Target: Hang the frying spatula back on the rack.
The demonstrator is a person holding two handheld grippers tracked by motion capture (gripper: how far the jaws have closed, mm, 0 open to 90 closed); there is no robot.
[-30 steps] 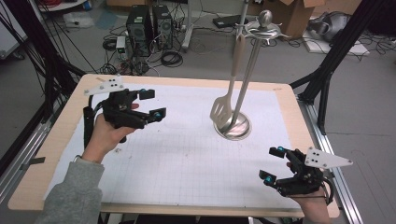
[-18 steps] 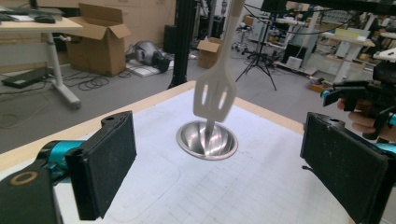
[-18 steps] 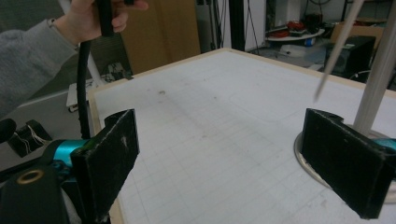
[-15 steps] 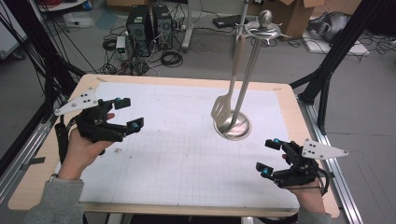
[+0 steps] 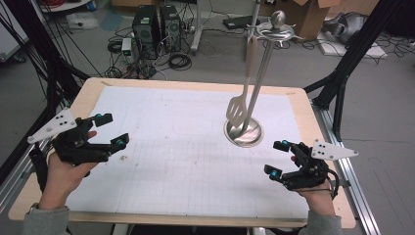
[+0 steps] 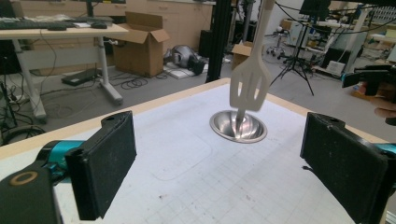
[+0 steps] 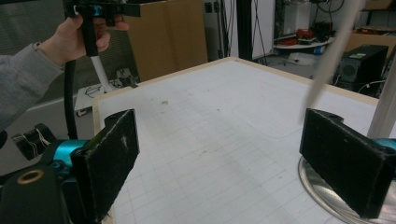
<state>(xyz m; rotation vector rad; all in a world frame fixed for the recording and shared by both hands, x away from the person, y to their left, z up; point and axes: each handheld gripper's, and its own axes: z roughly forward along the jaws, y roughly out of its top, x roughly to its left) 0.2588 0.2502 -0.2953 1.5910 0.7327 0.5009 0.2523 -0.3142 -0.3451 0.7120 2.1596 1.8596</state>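
A metal utensil stand (image 5: 256,73) rises from a round steel base (image 5: 243,132) on the white gridded mat (image 5: 186,147), right of centre. A beige slotted spatula (image 5: 239,108) hangs from its top hooks, blade just above the base. In the left gripper view the spatula (image 6: 249,86) hangs over the steel base (image 6: 238,127) straight ahead. My left gripper (image 5: 111,131) is open near the table's left edge, nothing between its pads. My right gripper (image 5: 277,158) is open at the front right, nothing in it, a little in front of the base.
The wooden table edge (image 5: 195,86) frames the mat. Black frame legs stand at both sides, with a metal rail (image 5: 350,171) along the right. Computer towers, cables and cardboard boxes lie on the floor behind. The right gripper view has the other hand (image 7: 77,35) with its gripper.
My left gripper has moved left and toward the front, away from the table's far left corner. The right gripper has shifted slightly up the table. The spatula and stand have not moved.
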